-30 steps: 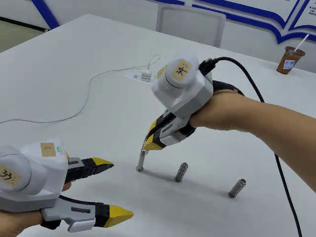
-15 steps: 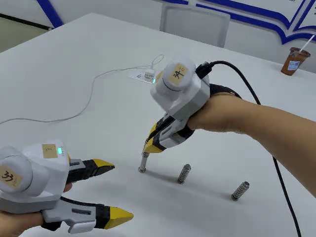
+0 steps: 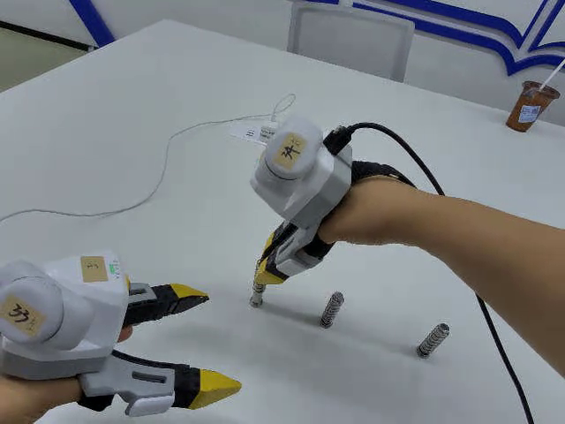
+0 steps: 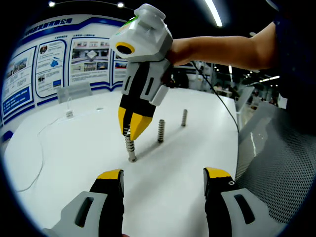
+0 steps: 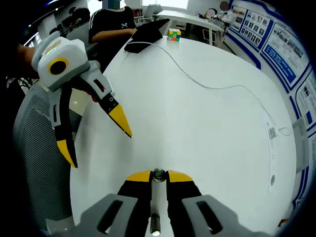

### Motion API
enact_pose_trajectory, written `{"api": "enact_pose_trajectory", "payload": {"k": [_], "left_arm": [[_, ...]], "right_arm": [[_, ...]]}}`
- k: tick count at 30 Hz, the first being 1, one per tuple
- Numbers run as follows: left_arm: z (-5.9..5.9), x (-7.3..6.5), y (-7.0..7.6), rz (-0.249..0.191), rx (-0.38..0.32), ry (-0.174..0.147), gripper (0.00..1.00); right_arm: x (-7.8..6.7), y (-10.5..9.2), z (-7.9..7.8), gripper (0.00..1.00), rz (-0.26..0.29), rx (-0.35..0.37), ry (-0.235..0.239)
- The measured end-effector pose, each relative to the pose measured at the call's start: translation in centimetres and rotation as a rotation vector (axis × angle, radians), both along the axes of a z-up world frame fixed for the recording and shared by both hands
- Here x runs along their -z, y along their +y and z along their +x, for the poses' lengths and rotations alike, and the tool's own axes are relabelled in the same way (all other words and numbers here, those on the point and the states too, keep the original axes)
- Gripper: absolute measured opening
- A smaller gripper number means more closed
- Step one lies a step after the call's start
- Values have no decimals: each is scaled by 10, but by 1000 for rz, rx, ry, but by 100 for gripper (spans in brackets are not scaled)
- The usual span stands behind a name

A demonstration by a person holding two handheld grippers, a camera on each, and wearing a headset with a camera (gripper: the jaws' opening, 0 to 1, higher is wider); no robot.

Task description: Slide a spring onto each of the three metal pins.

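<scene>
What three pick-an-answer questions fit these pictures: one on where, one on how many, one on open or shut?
1. Where is the right hand-held gripper? A) at the leftmost metal pin B) at the middle pin C) at the rightmost pin
2. How many pins stand on the white table? A) one B) three C) five
3. The left hand-held gripper is: A) shut tight B) open, empty C) lying flat
Answers: A, it pinches a spring on that pin; B, three in a row; B, its jaws are spread apart.

white cable [image 3: 159, 177] on table [image 3: 106, 106]; iced drink cup [image 3: 528, 104] at far edge.
</scene>
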State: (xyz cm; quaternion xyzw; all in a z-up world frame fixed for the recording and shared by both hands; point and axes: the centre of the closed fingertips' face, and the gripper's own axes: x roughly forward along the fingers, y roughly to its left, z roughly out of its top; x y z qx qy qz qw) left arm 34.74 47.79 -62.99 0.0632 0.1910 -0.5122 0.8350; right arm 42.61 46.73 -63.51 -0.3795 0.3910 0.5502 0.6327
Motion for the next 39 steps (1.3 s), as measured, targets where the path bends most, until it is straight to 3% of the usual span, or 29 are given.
{"api": "enact_pose_trajectory", "payload": {"k": [15,25,39], "left_arm": [[1,2,2,6,-3,7,67],[2,2,2,4,-5,11,67],[2,1,-1,6,1,10,67]], "right_arm": [[23,-2,1,12,-23,25,24],[30,-4,2,13,-27,39,34],[25,-11,3,24,-2,55,27]]}}
